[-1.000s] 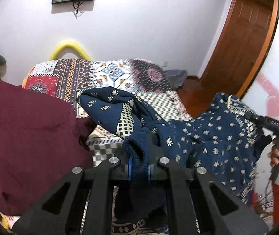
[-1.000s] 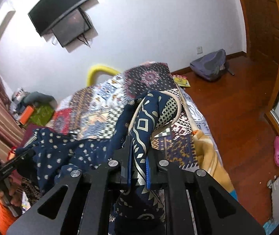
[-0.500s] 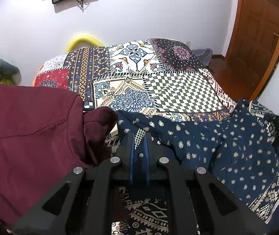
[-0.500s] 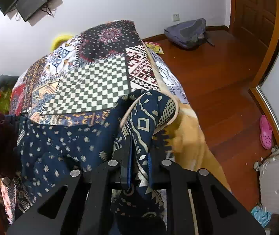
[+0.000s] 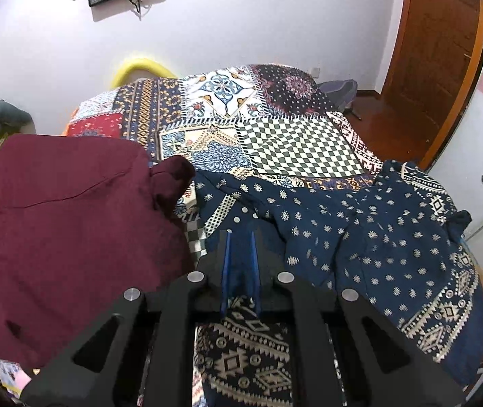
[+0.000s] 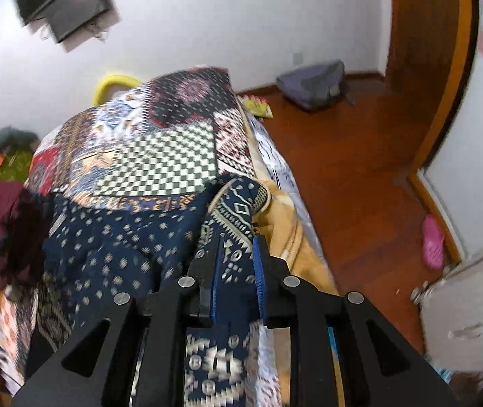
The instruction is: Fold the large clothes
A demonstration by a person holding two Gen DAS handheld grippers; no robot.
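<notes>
Bed [image 5: 295, 149]: patchwork bedspread carries everything.
Maroon garment [image 5: 64, 224]: left side of the bed, beside the work.
Navy patterned garment [image 5: 394, 247]: spread on the bed's near edge, long axis left to right, spanning both tools.
Left gripper [image 5: 240, 237]: pinching the navy patterned garment's left end.
Right gripper [image 6: 238, 251]: jaws slightly apart around its banded hem at the bed's right edge; grip judged loose.
</notes>
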